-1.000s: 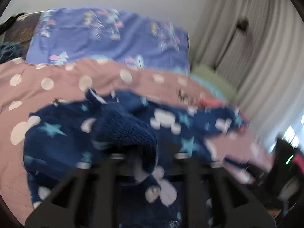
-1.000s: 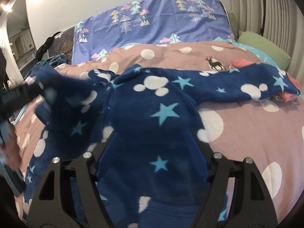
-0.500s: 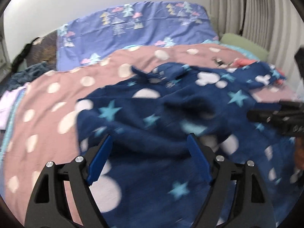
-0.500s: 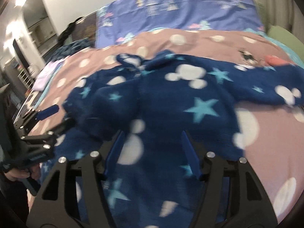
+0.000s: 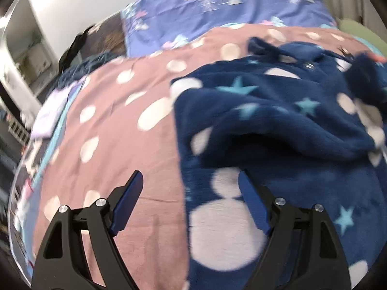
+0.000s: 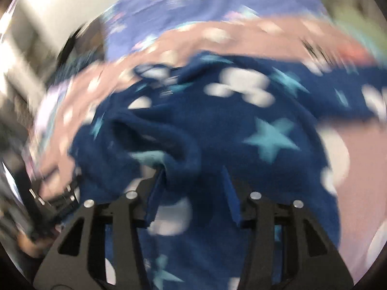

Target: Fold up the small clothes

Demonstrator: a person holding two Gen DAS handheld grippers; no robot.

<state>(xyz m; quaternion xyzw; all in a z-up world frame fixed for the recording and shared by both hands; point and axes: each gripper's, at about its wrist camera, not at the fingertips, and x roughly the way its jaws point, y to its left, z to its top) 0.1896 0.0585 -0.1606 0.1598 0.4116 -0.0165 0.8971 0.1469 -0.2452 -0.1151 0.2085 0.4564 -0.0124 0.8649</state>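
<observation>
The navy fleece garment (image 5: pixel 278 125) lies rumpled on the pink spotted bedspread (image 5: pixel 121 133), one part lapped over its middle but the far sleeve loose, so I'd judge the folding barely begun. The left claw (image 5: pixel 191 186) hovers wide and empty over its edge. The blurred right view alone shows the right claw (image 6: pixel 193 176), spread, with fabric bunched between its fingers.

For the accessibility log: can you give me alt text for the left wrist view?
An open left gripper hovers over the left edge of a navy fleece garment printed with stars and white dots, holding nothing. The garment lies rumpled on a pink polka-dot bedspread, with a purple tree-print pillow behind.
</observation>
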